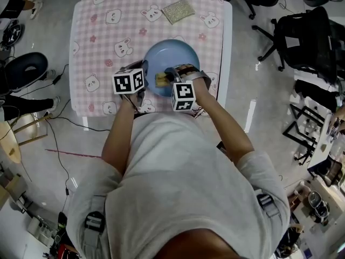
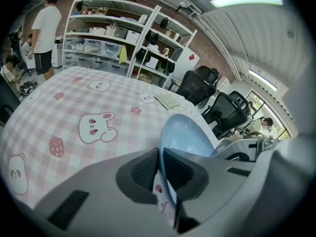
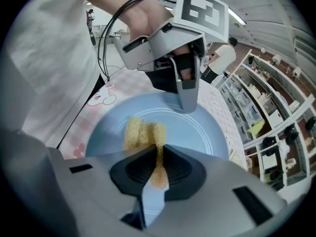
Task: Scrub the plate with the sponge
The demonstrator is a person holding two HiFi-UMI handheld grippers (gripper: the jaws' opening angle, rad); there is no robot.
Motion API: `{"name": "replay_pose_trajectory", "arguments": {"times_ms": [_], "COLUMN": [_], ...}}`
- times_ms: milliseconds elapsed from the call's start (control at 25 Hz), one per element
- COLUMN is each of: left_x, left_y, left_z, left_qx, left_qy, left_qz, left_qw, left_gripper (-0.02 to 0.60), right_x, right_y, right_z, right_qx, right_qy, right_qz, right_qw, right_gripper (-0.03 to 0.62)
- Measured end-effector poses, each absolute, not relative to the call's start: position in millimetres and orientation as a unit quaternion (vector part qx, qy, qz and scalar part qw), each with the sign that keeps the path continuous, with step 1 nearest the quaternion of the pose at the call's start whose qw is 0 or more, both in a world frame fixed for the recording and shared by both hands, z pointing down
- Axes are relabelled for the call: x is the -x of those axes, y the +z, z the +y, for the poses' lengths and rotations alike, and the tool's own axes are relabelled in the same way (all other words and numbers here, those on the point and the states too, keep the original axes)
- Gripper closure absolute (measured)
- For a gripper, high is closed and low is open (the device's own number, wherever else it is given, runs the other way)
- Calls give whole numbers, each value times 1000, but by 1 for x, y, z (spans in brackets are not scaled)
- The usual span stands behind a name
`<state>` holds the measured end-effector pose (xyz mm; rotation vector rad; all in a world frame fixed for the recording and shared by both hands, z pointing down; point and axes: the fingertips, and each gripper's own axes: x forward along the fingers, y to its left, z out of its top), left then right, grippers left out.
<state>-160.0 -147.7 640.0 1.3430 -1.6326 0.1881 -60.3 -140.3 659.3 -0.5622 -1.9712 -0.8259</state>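
Scrubbing step: left gripper (image 2: 161,169) fingers are pinching the blue plate's (image 2: 185,132) rim, right gripper (image 3: 159,162) is squeezing the sponge (image 3: 140,132); next, sweeping it across firmly.

Operator wears a white short-sleeved T-shirt (image 1: 183,193) with dark clips (image 1: 94,221) on grey shoulder straps. The left gripper (image 2: 161,154) and right gripper (image 3: 159,154) have grey shells, black jaw pads and a black-and-white marker cube (image 1: 129,82) each. Black cables (image 3: 106,38) trail from the left one.
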Motion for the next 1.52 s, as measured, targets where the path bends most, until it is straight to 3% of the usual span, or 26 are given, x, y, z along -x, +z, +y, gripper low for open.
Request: {"name": "replay_pose_trajectory", "arguments": {"times_ms": [680, 1520], "left_x": [157, 155], "left_y": [637, 631], "left_z": [-146, -154], "left_qx": [-554, -555], "left_qy": [77, 79], "left_qz": [-671, -669], "left_qw": [487, 488], "left_gripper": [548, 544], "right_x": [5, 62], "right_y": [678, 670], "right_z": [-206, -282], "right_qx": [165, 15], "right_qy": [-295, -188], "right_qz": [-794, -836], "right_qw": [505, 515], "right_gripper": [548, 548]}}
